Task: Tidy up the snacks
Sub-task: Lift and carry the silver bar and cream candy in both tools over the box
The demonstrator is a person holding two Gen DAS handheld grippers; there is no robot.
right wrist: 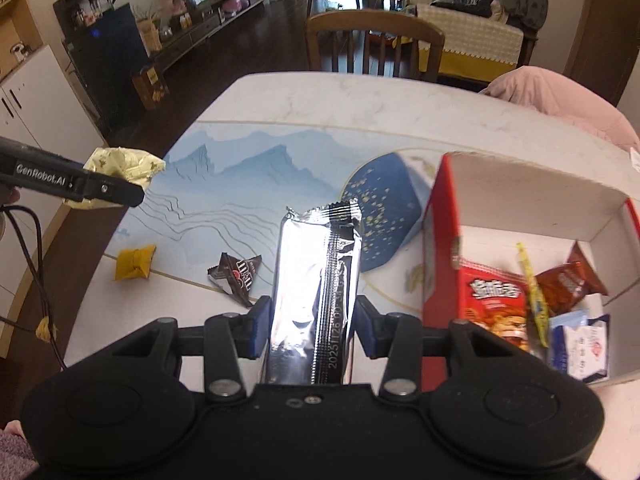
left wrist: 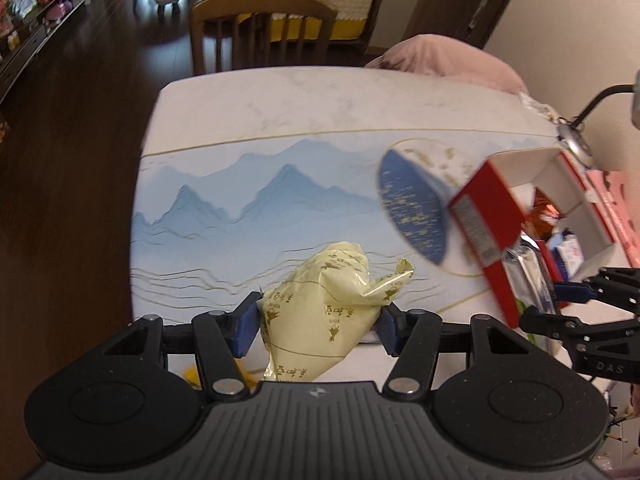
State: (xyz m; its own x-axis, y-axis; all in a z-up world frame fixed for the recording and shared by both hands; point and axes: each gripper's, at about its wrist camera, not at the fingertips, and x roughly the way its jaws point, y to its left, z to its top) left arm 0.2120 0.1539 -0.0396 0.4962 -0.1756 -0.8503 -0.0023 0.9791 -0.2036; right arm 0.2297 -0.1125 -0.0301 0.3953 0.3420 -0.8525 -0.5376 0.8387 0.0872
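Snacks half sorted: several lie in the red box; each hand-held gripper carries one above the counter, left clamping a yellow bag, right a silver bar; two packets remain loose

Glossy silver foil wrapper, crinkled pale-yellow plastic bag, matt red cardboard box, smooth marble-look tabletop.

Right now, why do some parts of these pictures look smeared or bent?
Left wrist view: the red box is motion-blurred, while the yellow packet stays sharp. Right wrist view: the silver packet glares, and the table edge bows from the fisheye lens.
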